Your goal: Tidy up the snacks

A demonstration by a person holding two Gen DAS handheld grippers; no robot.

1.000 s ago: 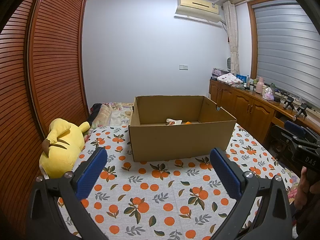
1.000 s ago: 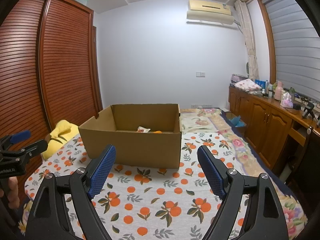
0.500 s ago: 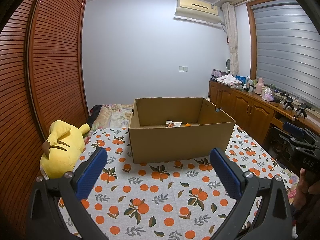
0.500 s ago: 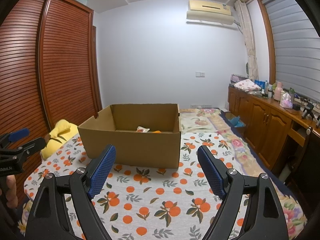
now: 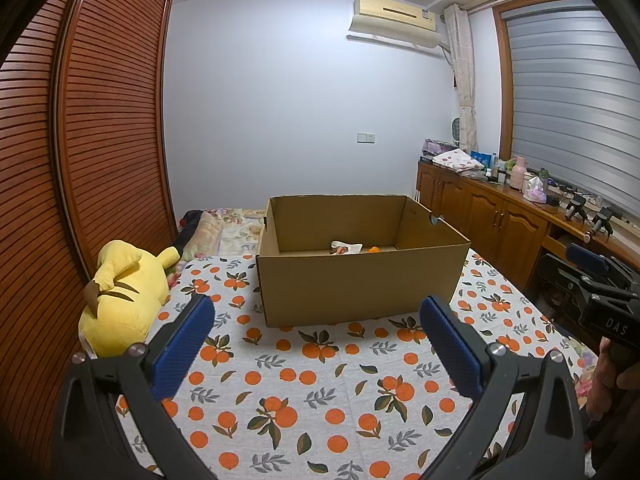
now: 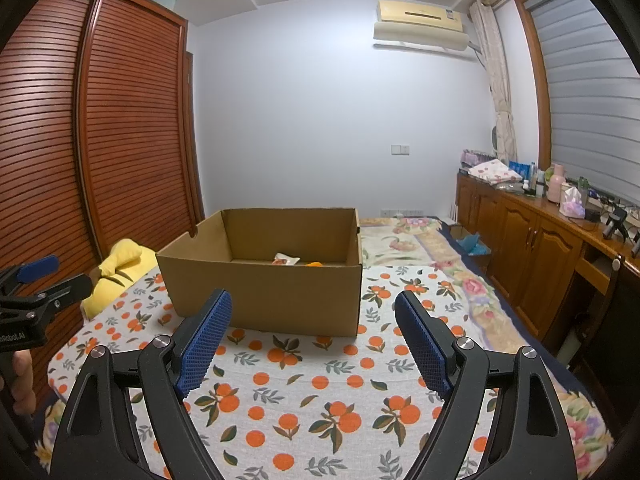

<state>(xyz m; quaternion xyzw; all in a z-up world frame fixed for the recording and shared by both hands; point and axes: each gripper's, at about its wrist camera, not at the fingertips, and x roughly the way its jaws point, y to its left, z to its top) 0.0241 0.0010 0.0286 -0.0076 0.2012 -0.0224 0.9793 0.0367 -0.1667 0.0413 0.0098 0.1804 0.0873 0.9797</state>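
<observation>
Cardboard box (image 5: 356,284) sits open on orange-print bedsheet (image 5: 304,392), ahead of both tongs, well apart from tips. Inside, near back wall: white snack packet (image 5: 346,246) w/ orange item (image 5: 374,249) just beside it; mostly hidden by front wall. Left gripper (image 5: 318,332) spread wide, nothing between blue pads, box centred in gap. Right gripper (image 6: 312,334) also wide, empty; box ahead, slightly left of centre. Yellow plush (image 5: 124,300) lies on bed, left of box, near wardrobe (image 5: 92,152).
</observation>
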